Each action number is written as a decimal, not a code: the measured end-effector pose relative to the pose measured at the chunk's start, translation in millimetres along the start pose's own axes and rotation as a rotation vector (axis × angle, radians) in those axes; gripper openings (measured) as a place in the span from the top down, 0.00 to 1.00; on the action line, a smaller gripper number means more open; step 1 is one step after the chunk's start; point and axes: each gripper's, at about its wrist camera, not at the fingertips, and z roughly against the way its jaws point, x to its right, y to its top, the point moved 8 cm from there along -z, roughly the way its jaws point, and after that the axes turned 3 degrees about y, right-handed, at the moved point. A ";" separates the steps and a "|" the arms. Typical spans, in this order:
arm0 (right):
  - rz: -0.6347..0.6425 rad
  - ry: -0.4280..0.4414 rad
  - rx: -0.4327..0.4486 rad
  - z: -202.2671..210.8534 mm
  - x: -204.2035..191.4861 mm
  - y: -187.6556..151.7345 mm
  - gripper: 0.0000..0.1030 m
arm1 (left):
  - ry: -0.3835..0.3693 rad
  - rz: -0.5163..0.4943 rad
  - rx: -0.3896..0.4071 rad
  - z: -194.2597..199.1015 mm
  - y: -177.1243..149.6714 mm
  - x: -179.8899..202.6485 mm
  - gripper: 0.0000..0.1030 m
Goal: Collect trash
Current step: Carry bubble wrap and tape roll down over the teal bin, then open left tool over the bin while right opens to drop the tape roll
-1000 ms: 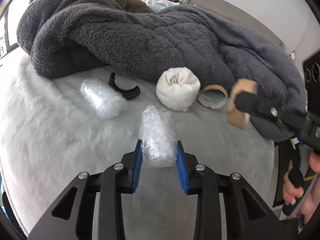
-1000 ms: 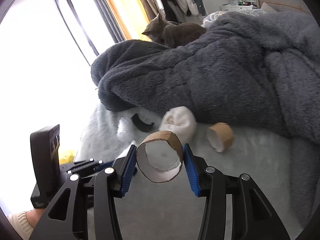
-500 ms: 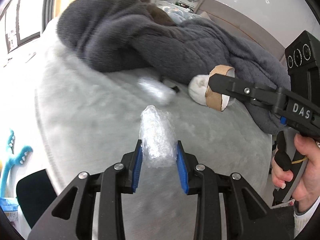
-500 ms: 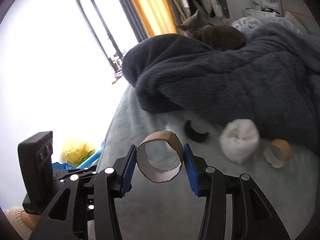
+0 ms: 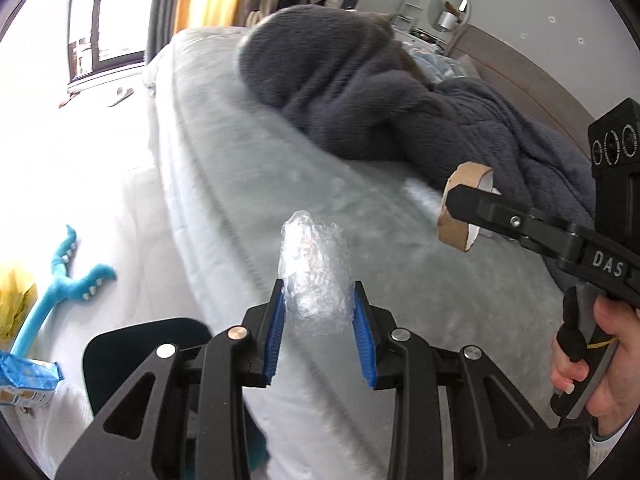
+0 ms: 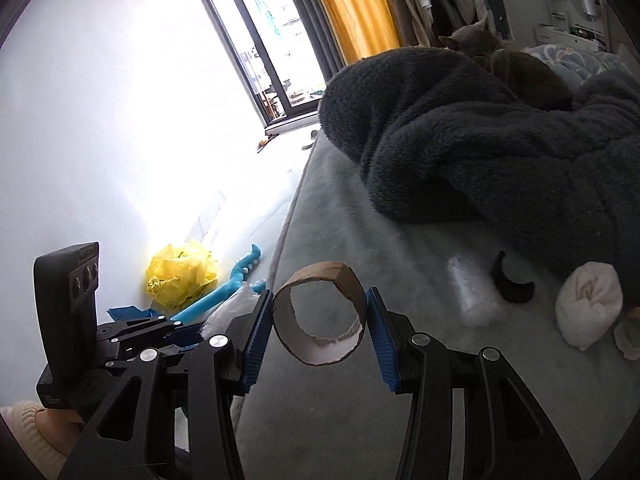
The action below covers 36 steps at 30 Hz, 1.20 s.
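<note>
Both hands are loaded. The left hand-held gripper (image 5: 318, 322) is closed narrowly on a crumpled wad of bubble wrap (image 5: 314, 276), its blue pads pressing both sides. The right hand-held gripper (image 6: 320, 332) stands about half open, clamped across a cardboard tape core (image 6: 320, 314) that fills the gap between the pads. Both pieces hang in the air above the near left part of the bed (image 6: 360, 400), close to its edge.

Judging by what lies on the bed, the job is partly done. Left at the far right, beside the grey fleece blanket (image 6: 500, 152), are a second bubble wrap piece (image 6: 468, 292), a black curved plastic scrap (image 6: 514, 286), a rolled white cloth (image 6: 588, 312) that may not be trash, and another cardboard core (image 6: 628, 332) at the picture's border. No bin shows; a yellow plastic bag (image 6: 180, 276) on the floor left of the bed looks the likely drop point.

The bed edge runs diagonally just left of the grippers, and the floor past it is mostly open. A blue plush toy (image 5: 60, 284) and a dark chair seat (image 5: 140, 356) sit near that path. A grey cat (image 6: 500, 56) rests on the blanket, well clear.
</note>
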 end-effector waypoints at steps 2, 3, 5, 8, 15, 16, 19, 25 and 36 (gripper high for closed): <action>0.009 0.013 -0.004 -6.7 -10.4 1.6 0.54 | 0.015 0.008 -0.005 4.1 -4.1 -12.7 0.66; 0.015 0.019 -0.006 -10.7 -16.8 2.7 0.54 | 0.023 0.014 -0.008 6.1 -6.6 -19.8 0.66; 0.023 0.032 -0.013 -19.2 -27.7 3.4 0.54 | 0.038 0.024 -0.015 8.2 -10.7 -31.9 0.66; 0.037 0.048 -0.028 -33.6 -41.3 1.9 0.54 | 0.057 0.047 -0.027 10.1 -14.4 -50.1 0.66; 0.089 0.082 -0.078 -64.2 -78.6 -7.0 0.54 | 0.107 0.087 -0.075 12.6 -31.3 -90.6 0.66; 0.093 0.085 -0.084 -67.9 -81.8 -8.3 0.54 | 0.109 0.092 -0.091 11.6 -35.3 -96.6 0.66; 0.103 0.092 -0.102 -79.8 -92.2 -11.6 0.54 | 0.109 0.117 -0.134 8.5 -46.5 -111.0 0.66; 0.113 0.103 -0.123 -99.1 -109.5 -14.7 0.54 | 0.113 0.165 -0.259 -3.1 -79.7 -138.5 0.66; 0.142 0.119 -0.191 -140.1 -138.6 -32.9 0.54 | 0.151 0.183 -0.439 -11.8 -138.0 -184.0 0.53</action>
